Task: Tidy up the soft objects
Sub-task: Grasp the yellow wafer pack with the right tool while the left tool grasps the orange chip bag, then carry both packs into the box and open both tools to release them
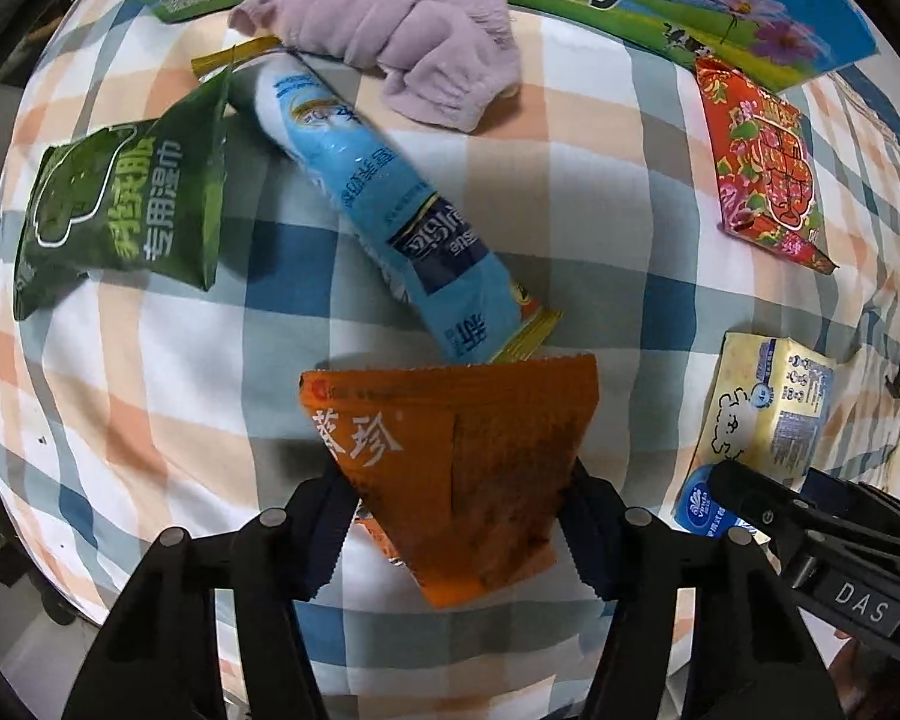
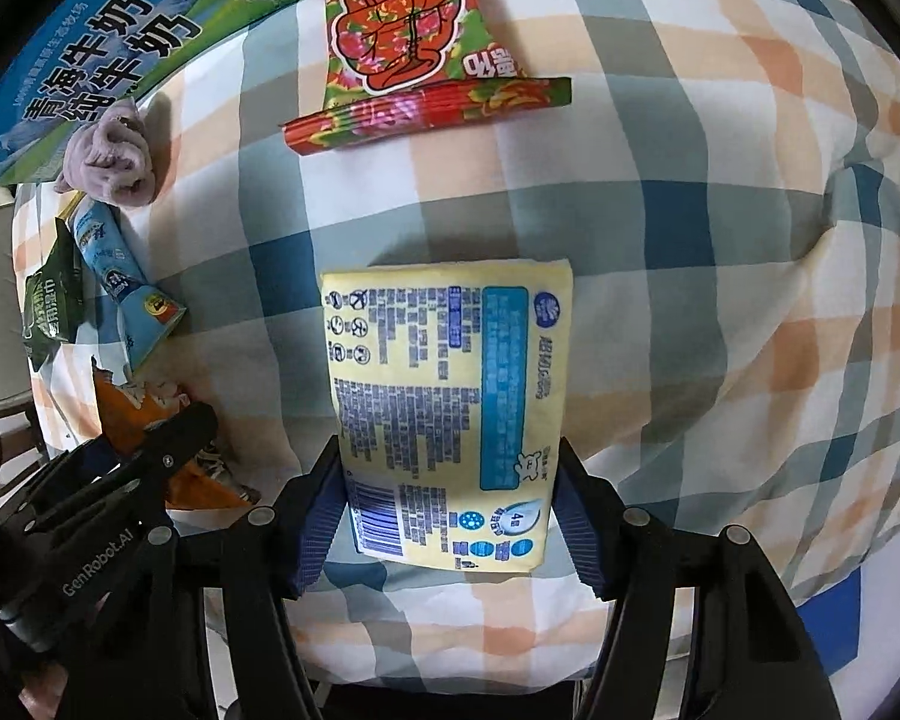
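Soft packets, six counted, lie on a plaid quilt (image 1: 150, 396) of white, blue and orange checks. Left wrist view: one orange crinkled snack pouch (image 1: 450, 450) with white characters sits between the fingers of the left gripper (image 1: 456, 516), both pads pressed against its sides, so the tongs pinch it near the bottom edge of the view. One long light-blue tube-shaped packet with yellow sealed ends (image 1: 378, 198) lies diagonally just beyond the pouch. One dark green wet-wipe pack (image 1: 120, 210) with pale lettering lies at left, its corner touching the blue packet. One crumpled lilac cloth (image 1: 408, 36) lies at top against a blue-green printed milk carton box (image 1: 720, 6) with large black characters. One red floral snack bag (image 1: 762, 168) is at right. One pale yellow tissue pack (image 1: 768, 408) with a sheep drawing and a blue "Vinda" corner is at lower right, with the right gripper (image 1: 744, 498), marked "DAS", on it.

Right wrist view: the yellow tissue pack (image 2: 450, 408), covered with small unreadable print and a barcode, is pinched between the right gripper's (image 2: 450, 516) blue-ribbed pads. Red floral bag (image 2: 414, 54) lies beyond it, well apart. Left gripper's body, marked "GenRobot.AI", reaches in at lower left over the orange pouch (image 2: 120, 414). Lilac cloth (image 2: 111, 162), blue packet (image 2: 120, 282) and green pack (image 2: 51, 312) cluster at left.
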